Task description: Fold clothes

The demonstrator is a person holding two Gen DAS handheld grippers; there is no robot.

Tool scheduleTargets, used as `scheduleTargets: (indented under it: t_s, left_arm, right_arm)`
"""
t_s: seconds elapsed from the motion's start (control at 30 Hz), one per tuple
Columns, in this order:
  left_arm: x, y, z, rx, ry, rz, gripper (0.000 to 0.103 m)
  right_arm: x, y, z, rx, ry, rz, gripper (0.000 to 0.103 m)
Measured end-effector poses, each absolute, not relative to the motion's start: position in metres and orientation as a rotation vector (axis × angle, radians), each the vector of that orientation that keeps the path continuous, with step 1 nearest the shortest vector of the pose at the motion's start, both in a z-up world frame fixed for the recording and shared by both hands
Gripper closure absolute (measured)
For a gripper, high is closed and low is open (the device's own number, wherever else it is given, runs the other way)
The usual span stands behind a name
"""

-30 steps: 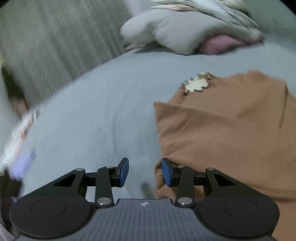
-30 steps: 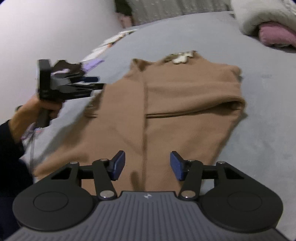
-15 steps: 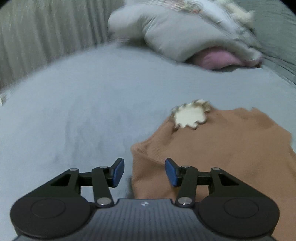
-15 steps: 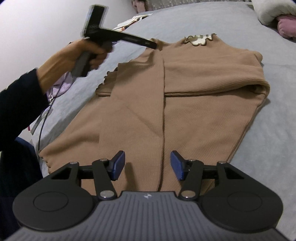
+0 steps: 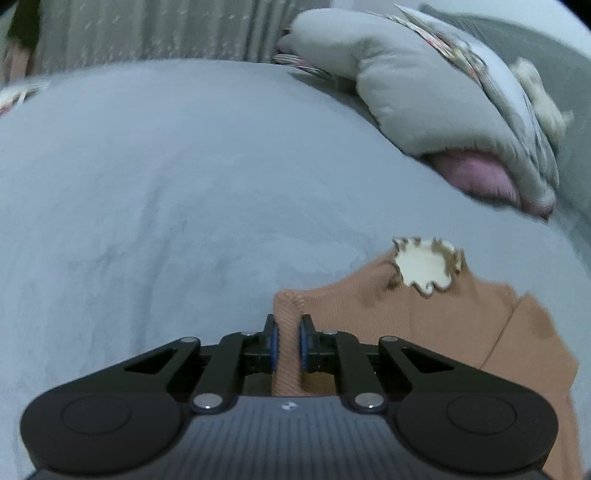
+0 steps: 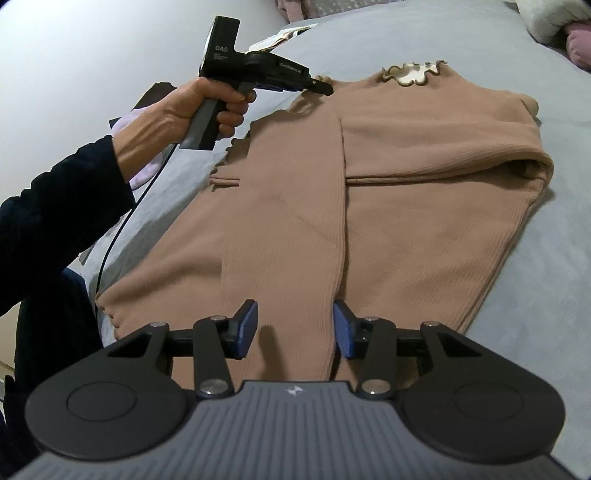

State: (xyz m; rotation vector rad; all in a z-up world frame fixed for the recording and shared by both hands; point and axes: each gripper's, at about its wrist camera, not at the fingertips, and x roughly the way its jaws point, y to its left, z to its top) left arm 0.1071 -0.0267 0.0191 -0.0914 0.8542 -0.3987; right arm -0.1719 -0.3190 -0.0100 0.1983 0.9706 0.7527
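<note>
A brown ribbed top (image 6: 424, 229) lies flat on the grey bed, its cream frilled collar (image 6: 413, 74) at the far end and one sleeve folded lengthwise down the middle. In the left wrist view the top (image 5: 424, 332) shows its near shoulder corner. My left gripper (image 5: 288, 343) has that corner's fold between its pads, and the jaws are closing on it. From the right wrist view, the left gripper (image 6: 321, 86) touches the top's far left shoulder. My right gripper (image 6: 293, 328) hovers over the hem, its jaws closing, with the folded sleeve strip lying under the gap, not pinched.
Grey bedding with a pink piece (image 5: 480, 177) is heaped at the bed's head (image 5: 424, 96). Papers (image 6: 280, 35) lie at the far left edge by a white wall. A person's hand (image 6: 207, 107) and dark sleeve hold the left gripper, and a cable hangs from it.
The left gripper swung over to the top's shoulder corner and its jaws closed on the fold. The right gripper stayed over the hem with its jaws slightly narrower.
</note>
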Motion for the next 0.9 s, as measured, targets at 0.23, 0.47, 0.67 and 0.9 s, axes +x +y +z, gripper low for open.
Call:
scheduleTargets:
  t_s: [0.23,0.47,0.67,0.9]
  left_arm:
    - [0.121,-0.007,0.02,-0.209,0.877,-0.381,0.092]
    - [0.116,-0.013,0.021,-0.175,0.867,-0.373,0.092]
    - [0.114,-0.004,0.021,-0.228,0.854,-0.353,0.09]
    - [0.094,0.027,0.04,-0.158,0.797,-0.243,0.091]
  right_arm:
    - [-0.172,-0.315,-0.013,0.18,0.974,0.717,0.061]
    - [-0.171,-0.315,0.006,0.094,0.904,0.599,0.1]
    - [-0.149,-0.335,0.007,0.047,0.91,0.446,0.1]
    - [-0.142,-0.35,0.006,0.125,0.99,0.495,0.094]
